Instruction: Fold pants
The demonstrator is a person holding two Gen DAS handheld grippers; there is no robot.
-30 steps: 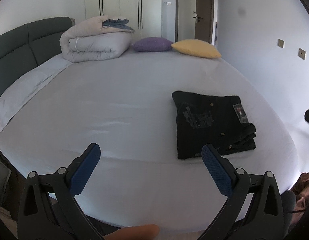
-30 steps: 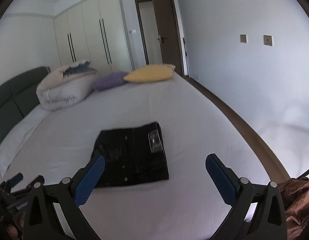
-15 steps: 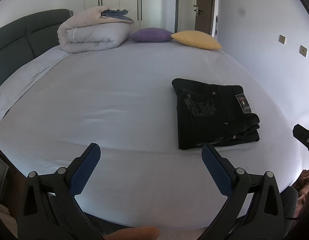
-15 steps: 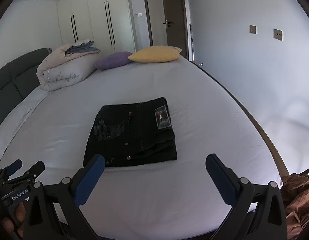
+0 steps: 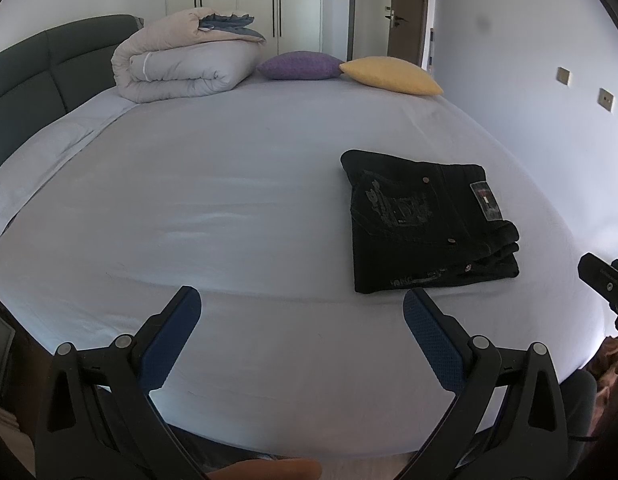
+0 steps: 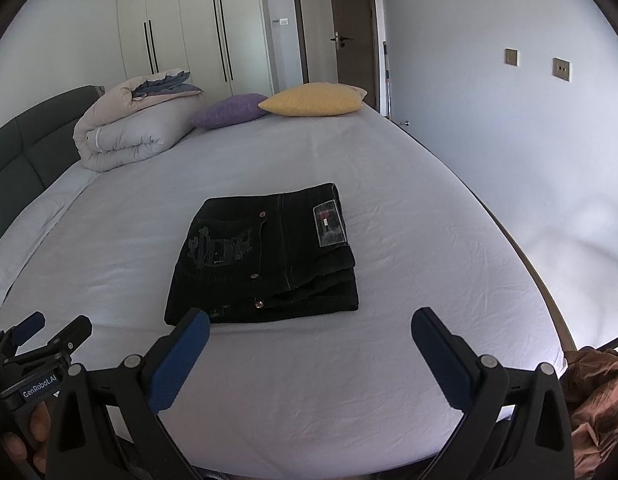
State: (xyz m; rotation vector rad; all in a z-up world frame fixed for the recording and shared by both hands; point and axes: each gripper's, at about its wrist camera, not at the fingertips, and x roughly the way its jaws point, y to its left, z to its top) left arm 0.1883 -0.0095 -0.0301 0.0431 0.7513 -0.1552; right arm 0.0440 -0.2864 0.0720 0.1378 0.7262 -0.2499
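The black jeans (image 6: 265,256) lie folded into a compact rectangle on the bed (image 6: 389,208), stacked in several layers whose edges show along the right side. A small patch with a red and white mark (image 6: 329,220) sits on the top layer toward 1 o'clock of the bundle, and pale distressed stitching marks the pocket area at its 9 o'clock side. In the right wrist view the jeans sit at the centre, just beyond the fingertips; in the left wrist view they (image 5: 425,228) lie toward 3 o'clock

The right gripper (image 6: 309,324) hangs over the near edge of the bed with its blue-padded fingers spread wide and nothing between them; its left pad (image 6: 181,360) overlaps the near left corner of the jeans in the picture (whether it touches the cloth cannot be told). The left gripper (image 5: 301,308) is likewise spread wide and empty, over bare sheet to the left of the jeans, well apart from them. Part of the left gripper also shows at 8 o'clock of the right wrist view, held by a hand (image 6: 29,436)

At the far end of the bed, near 11 o'clock, a rolled duvet (image 6: 133,128) rests beside the dark headboard (image 6: 25,152). A purple cushion (image 6: 229,110) and a yellow cushion (image 6: 313,100) lie next to it toward 12 o'clock, touching each other. Behind them stand white wardrobe doors (image 6: 197,36) and a brown door (image 6: 353,32). A crumpled brown cloth (image 6: 593,392) sits off the bed at 4 o'clock
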